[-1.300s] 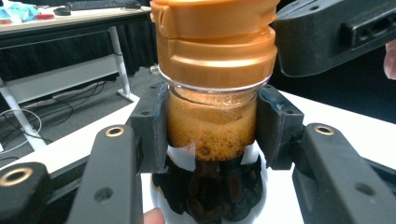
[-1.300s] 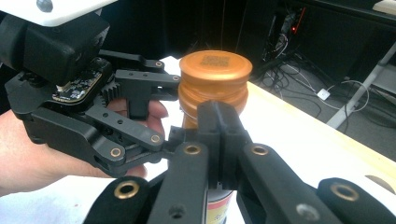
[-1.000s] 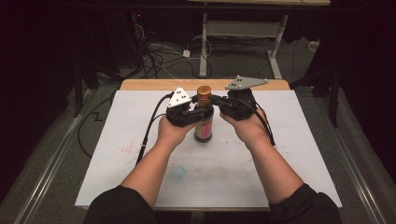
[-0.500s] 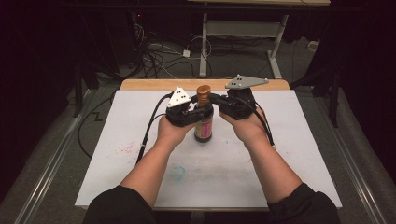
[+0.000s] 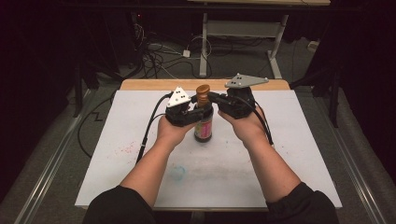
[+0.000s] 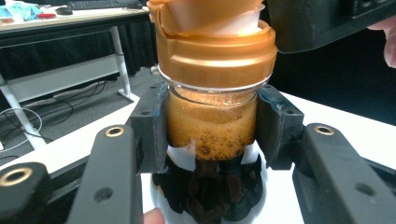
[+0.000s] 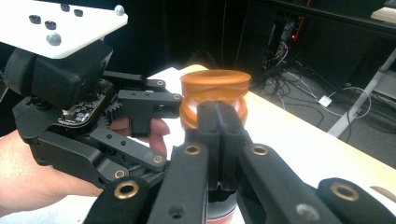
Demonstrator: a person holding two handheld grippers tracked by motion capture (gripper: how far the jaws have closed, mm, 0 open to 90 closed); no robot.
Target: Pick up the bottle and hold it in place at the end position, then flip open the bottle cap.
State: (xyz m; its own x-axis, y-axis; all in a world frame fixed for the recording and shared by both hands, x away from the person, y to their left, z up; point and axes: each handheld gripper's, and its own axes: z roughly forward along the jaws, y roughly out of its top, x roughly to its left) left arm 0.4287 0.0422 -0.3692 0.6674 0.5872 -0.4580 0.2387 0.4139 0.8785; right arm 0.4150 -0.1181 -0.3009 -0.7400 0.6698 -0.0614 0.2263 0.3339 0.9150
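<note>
Fingers of the left gripper [image 6: 212, 140] are clamped on the neck of the bottle [image 5: 204, 126], one pad on each side just below the orange cap [image 6: 215, 56]. Fingers of the right gripper [image 7: 219, 123] are pressed fully together, nothing between them, tips resting against the side of the cap, right at the seam under the flip lid, which already looks tilted up a bit in the left gripper view.

Bottle stands upright on the white table [image 5: 289, 154], near the middle toward the far edge, long axis vertical. Dark sauce inside, foam up in the neck.

Key relation: cap sits directly ahead of the right fingers and at their height; the left gripper holds lower down, so the cap is free all round. Right hand is the one positioned to work the lid.

Pose: both forearms come in from the near edge and converge on the bottle, left gripper from the left, right gripper from the right, both roughly level and pointing inward at each other.

My read: left is bracing, right is set to pry or push the lid upward. Risk is tipping the bottle if the left grip slips.
</note>
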